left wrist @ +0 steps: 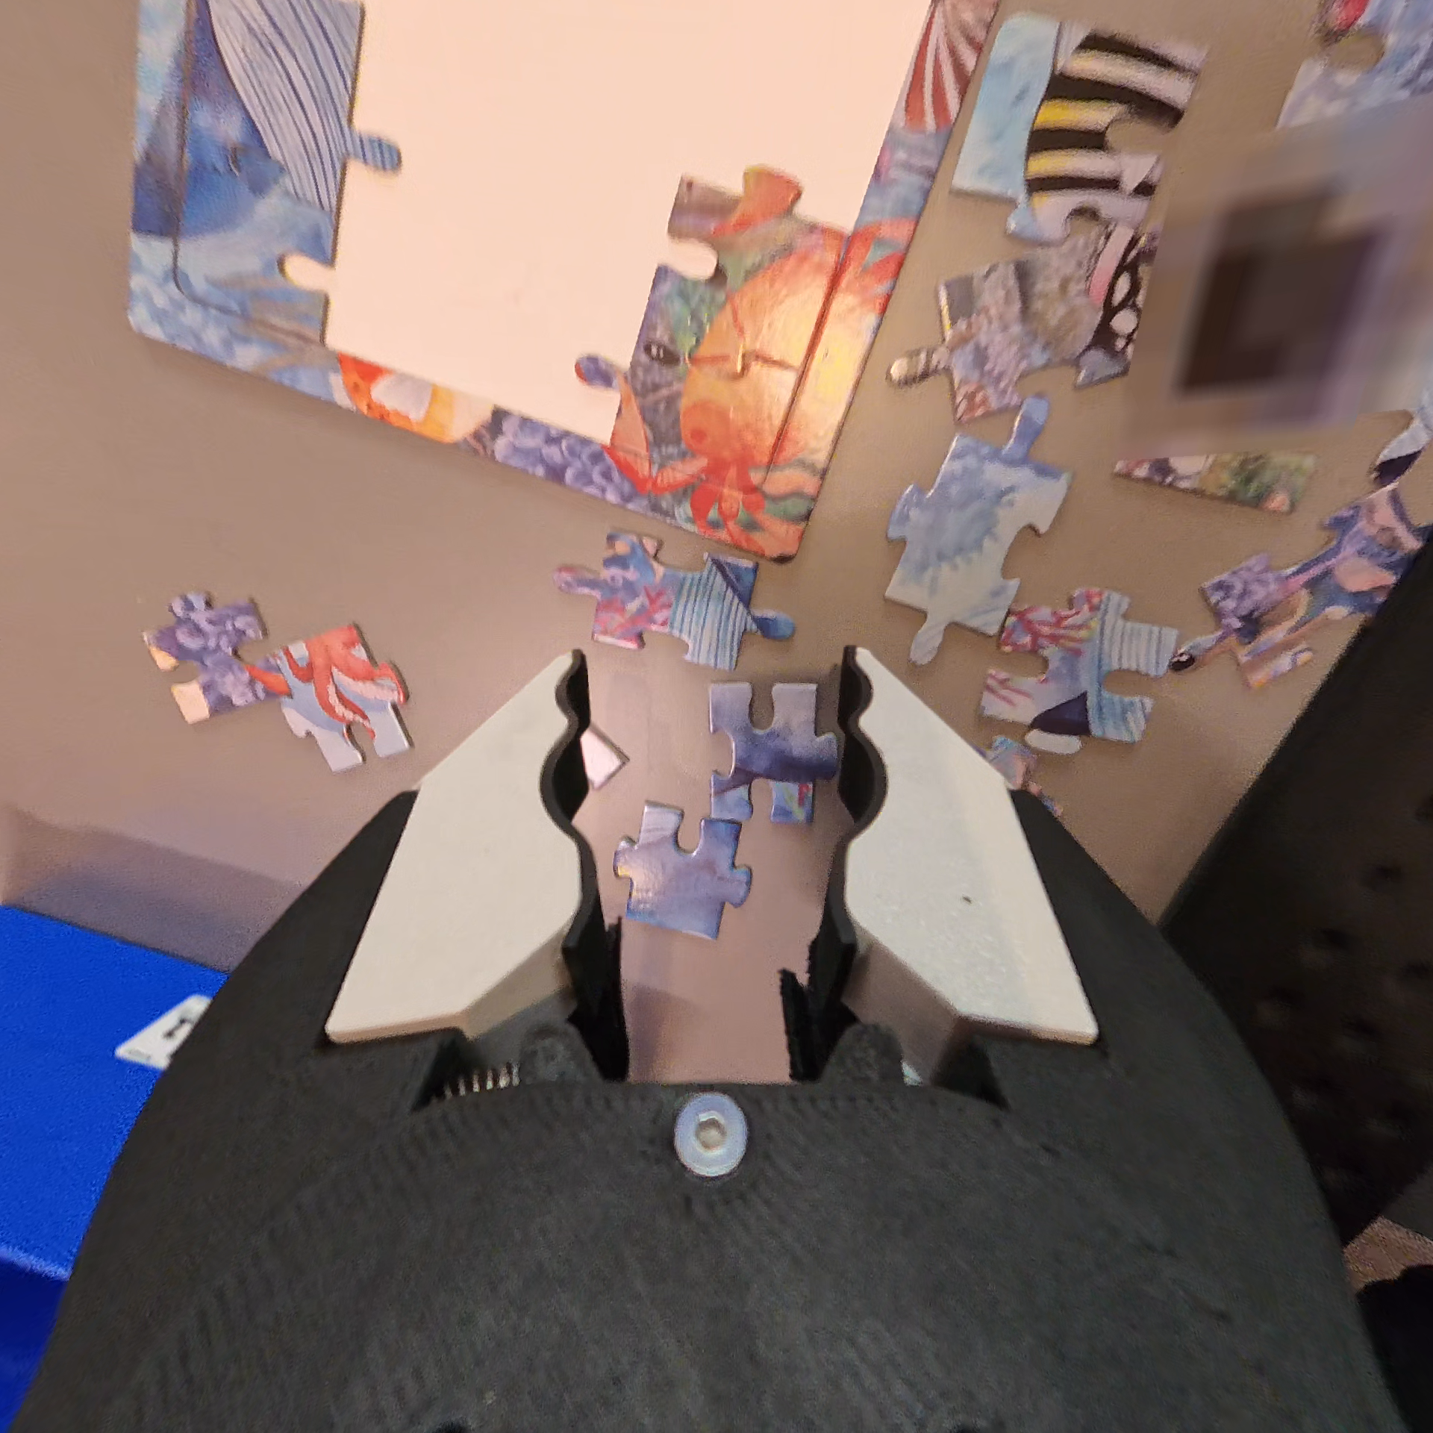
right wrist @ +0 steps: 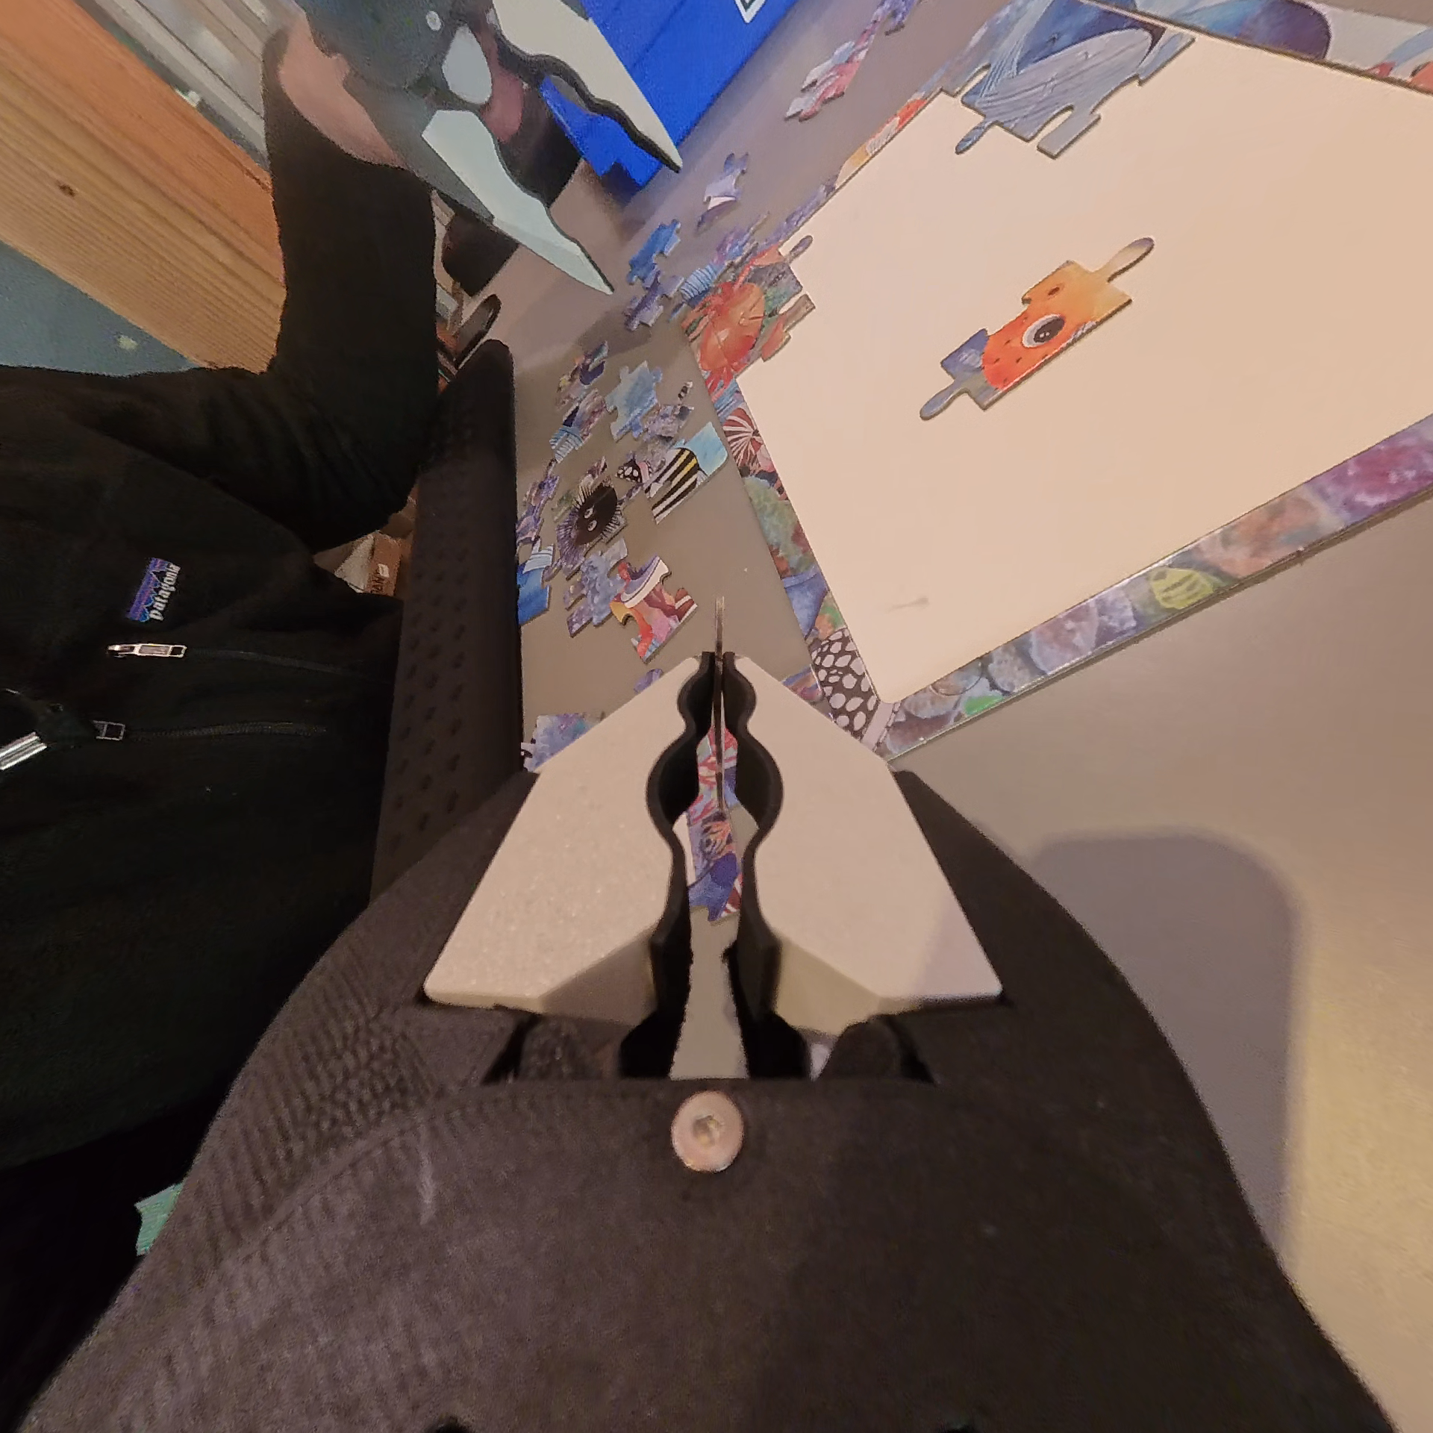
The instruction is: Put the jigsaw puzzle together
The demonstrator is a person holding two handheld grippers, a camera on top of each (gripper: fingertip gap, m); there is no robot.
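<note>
The puzzle board (left wrist: 504,194) has a bare white middle and a printed border. Whale pieces (left wrist: 256,155) sit fitted at its left and an orange octopus piece (left wrist: 744,372) at its lower right corner. My left gripper (left wrist: 712,663) is open and empty, hovering over two loose blue pieces (left wrist: 775,748) (left wrist: 686,872) that lie between its fingers. My right gripper (right wrist: 719,659) is shut on a coral-patterned piece (right wrist: 713,853), held edge-on above the board's near corner (right wrist: 1008,667). An orange fish piece (right wrist: 1031,333) lies loose on the white area.
Several loose pieces (left wrist: 969,527) are scattered on the grey table right of the board, and an octopus-arm piece (left wrist: 287,682) lies to the left. A blue box (left wrist: 77,1047) stands at the left and a black perforated chair (left wrist: 1318,853) at the right. A person in a black fleece (right wrist: 194,698) sits close by. Across from one pair of fingers to the other is roughly 30 cm.
</note>
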